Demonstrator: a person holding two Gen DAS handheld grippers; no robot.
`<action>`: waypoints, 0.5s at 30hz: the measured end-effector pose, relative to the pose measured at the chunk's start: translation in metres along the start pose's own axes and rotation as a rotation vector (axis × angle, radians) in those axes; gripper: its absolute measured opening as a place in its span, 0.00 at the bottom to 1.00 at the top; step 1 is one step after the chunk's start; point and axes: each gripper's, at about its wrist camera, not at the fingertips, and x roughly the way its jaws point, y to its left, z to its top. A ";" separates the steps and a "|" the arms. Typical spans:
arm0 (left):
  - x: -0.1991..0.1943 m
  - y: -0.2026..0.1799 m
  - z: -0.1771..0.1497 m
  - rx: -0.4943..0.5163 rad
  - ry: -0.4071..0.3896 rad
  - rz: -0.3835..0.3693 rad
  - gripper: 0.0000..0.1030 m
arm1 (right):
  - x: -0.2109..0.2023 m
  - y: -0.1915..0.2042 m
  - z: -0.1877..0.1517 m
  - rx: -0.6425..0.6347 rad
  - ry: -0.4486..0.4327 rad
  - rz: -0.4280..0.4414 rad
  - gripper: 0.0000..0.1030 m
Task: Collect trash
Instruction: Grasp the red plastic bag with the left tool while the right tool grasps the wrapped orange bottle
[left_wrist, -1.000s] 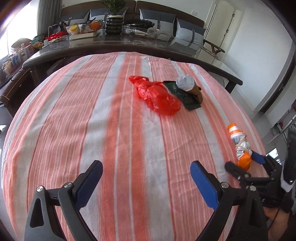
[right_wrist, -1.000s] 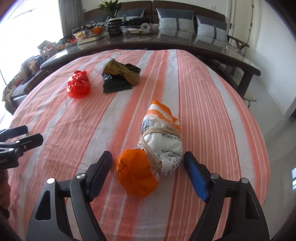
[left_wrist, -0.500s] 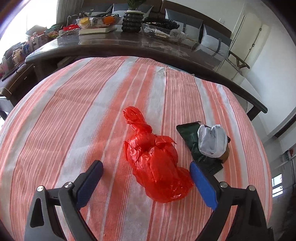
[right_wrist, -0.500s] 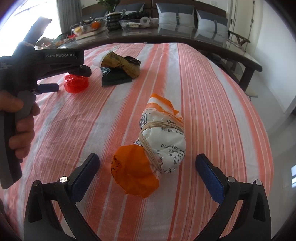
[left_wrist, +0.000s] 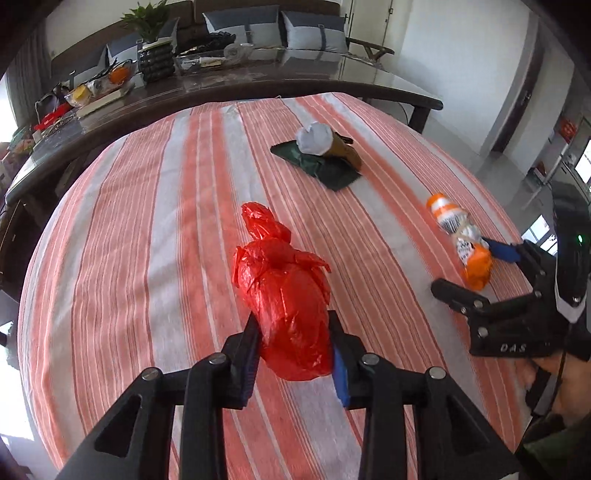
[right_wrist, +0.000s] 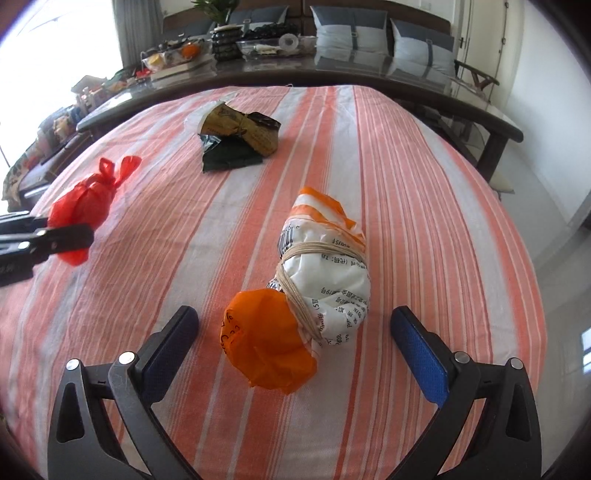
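Note:
A knotted red plastic bag (left_wrist: 284, 306) lies on the striped cloth. My left gripper (left_wrist: 293, 332) has it between its pads, jaws closing and pressing both sides of the bag. The same red bag (right_wrist: 79, 206) and left gripper (right_wrist: 44, 240) show at the left edge of the right wrist view. A white and orange bundle (right_wrist: 325, 288) tied with string lies between the wide-open fingers of my right gripper (right_wrist: 293, 317), which touch nothing. In the left wrist view, bundle (left_wrist: 461, 240) and right gripper (left_wrist: 469, 269) sit at the right.
A dark green bag (left_wrist: 321, 166) with a brown paper packet and white wad on it lies farther back on the red and white striped cloth (left_wrist: 147, 258). Behind stands a dark table (left_wrist: 258, 88) crowded with trays, fruit and a plant. The cloth falls away at the right.
My left gripper went forward to the red bag, drew back a little and narrowed from wide open onto it. My right gripper opened a little wider around the bundle and stayed in place.

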 end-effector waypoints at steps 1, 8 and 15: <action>-0.002 -0.005 -0.006 0.014 -0.005 0.003 0.42 | 0.000 0.000 0.000 0.000 0.000 0.000 0.99; 0.013 -0.022 -0.020 0.027 -0.053 0.131 0.79 | 0.000 0.000 0.000 0.000 0.000 0.000 0.99; 0.017 -0.008 -0.022 -0.055 -0.087 0.119 0.92 | 0.000 0.000 0.000 0.001 0.000 0.001 1.00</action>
